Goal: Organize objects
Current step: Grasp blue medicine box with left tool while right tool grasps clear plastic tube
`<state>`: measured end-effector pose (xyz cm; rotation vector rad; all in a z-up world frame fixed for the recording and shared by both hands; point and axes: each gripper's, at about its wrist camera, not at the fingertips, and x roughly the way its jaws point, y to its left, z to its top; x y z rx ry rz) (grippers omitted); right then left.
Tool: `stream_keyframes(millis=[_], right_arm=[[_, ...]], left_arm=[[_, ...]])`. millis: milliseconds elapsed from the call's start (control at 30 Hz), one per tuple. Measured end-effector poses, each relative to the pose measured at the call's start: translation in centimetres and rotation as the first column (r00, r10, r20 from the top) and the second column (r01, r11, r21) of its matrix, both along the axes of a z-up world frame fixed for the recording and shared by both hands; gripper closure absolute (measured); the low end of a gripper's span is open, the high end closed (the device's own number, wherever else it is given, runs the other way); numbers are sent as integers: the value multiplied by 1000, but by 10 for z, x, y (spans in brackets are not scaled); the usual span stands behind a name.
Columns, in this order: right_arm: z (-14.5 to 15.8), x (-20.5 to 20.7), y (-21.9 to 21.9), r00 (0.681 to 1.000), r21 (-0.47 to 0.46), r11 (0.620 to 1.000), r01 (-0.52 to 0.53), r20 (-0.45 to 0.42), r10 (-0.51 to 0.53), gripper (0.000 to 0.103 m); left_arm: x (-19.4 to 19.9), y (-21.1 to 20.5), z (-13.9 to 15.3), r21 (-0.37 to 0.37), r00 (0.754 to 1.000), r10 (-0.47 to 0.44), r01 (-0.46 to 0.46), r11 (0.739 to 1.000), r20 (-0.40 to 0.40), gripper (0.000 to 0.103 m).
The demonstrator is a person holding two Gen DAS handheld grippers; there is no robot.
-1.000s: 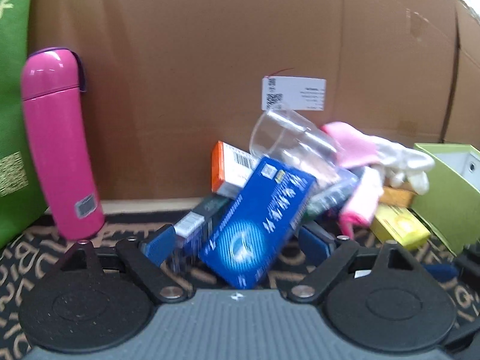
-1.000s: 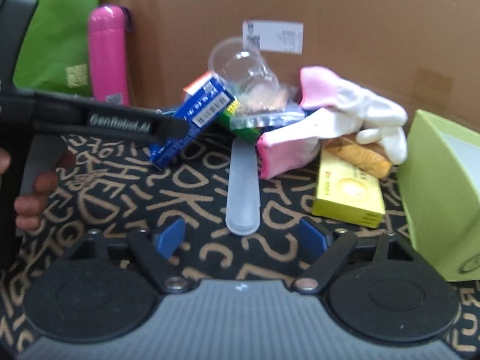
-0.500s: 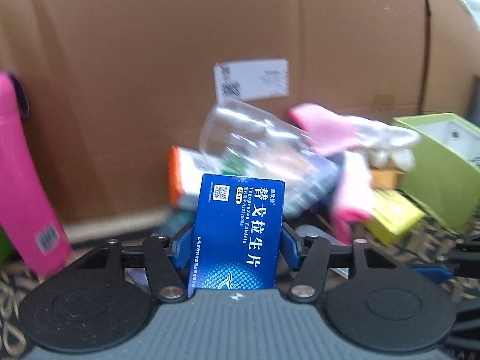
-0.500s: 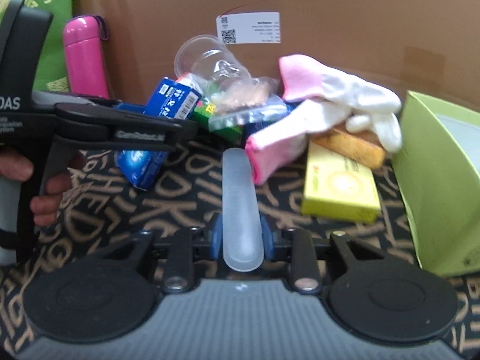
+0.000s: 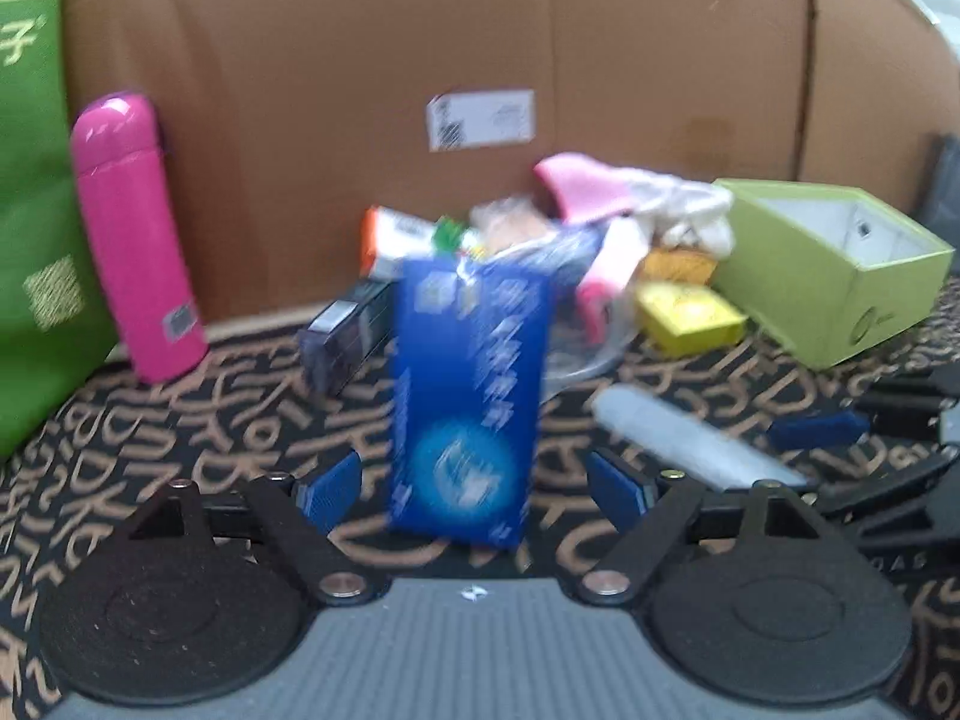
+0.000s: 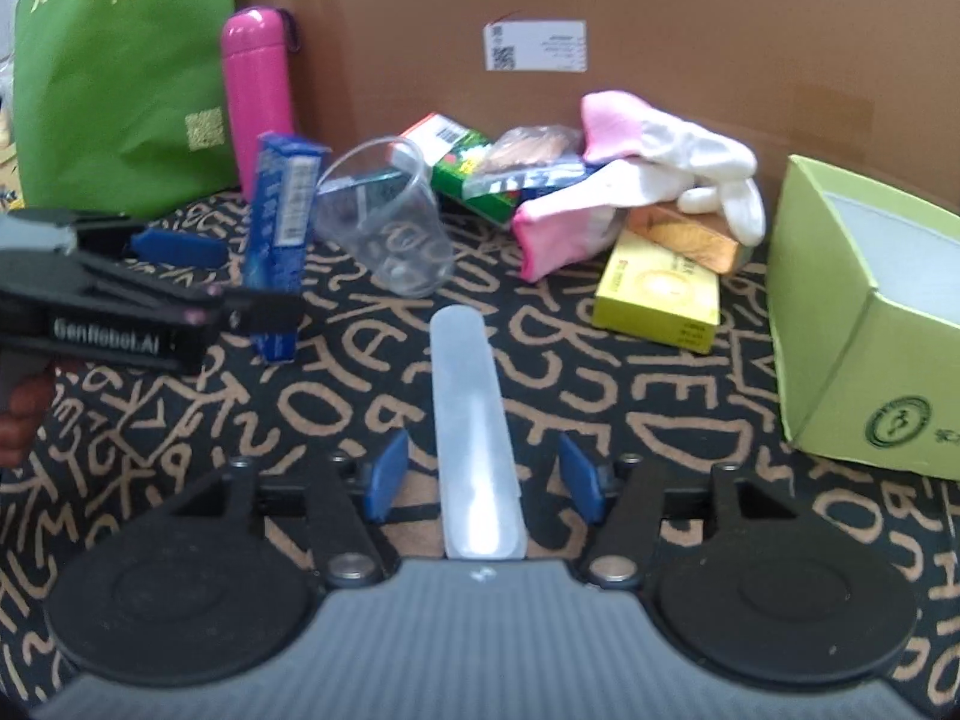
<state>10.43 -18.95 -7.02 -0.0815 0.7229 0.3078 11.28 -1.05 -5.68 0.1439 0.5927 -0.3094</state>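
Two grippers just opened. Left gripper (image 5: 474, 483) jaws wide, glossy blue cardboard medicine box (image 5: 465, 396) standing free between them, frame centre. Right gripper (image 6: 480, 474) half-spread, pads clear of frosted translucent plastic case (image 6: 474, 438) lying lower centre. Both items released; regrasp likely needed.

Each tool is built on a ribbed grey housing flanked by two round black discs. Black link arms, pinned with silver screws, carry blue fingers (image 5: 329, 483) on the left tool (image 5: 474, 480) and on the right tool (image 6: 483, 474). White "GenRobot.AI" lettering is printed along the left tool's black side.
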Motion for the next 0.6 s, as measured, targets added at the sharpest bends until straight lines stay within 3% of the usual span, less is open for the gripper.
stream_keyframes(millis=[67,133,233,367,400,433,467,500,533,600], right_arm=[[-3,4,1,1000,-16,1000,7,11,-7,48],[-4,6,3,1000,-26,1000,10,17,-9,55],[-6,9,3,1000,-29,1000,11,15,-11,55],[-7,15,3,1000,-28,999,18,17,-18,55],[-7,16,5,1000,-31,999,15,21,-15,55],[-8,17,6,1000,-32,999,12,24,-12,55],[-8,17,7,1000,-30,999,14,26,-13,55],[-8,16,7,1000,-29,999,13,27,-12,61],[-7,14,7,1000,-26,1000,-4,28,4,75],[-5,7,10,999,-62,998,-18,29,20,76]], left_arm=[[8,1,-3,-9,1000,30,-30,1000,-5,17],[20,-3,-5,-18,998,58,-58,998,-4,20],[36,-12,-6,-34,999,51,-51,998,-15,21],[51,-27,-15,26,999,42,-41,999,-34,21],[54,-28,-18,31,998,41,-39,999,-44,24],[58,-27,-21,29,997,43,-41,999,-58,36],[59,-24,-23,5,997,39,-39,999,-67,40],[58,-20,-23,-18,997,33,-35,999,-72,44],[56,-17,-21,-18,996,27,-28,999,-84,44],[46,-11,-17,-22,994,-10,8,1000,-105,44]])
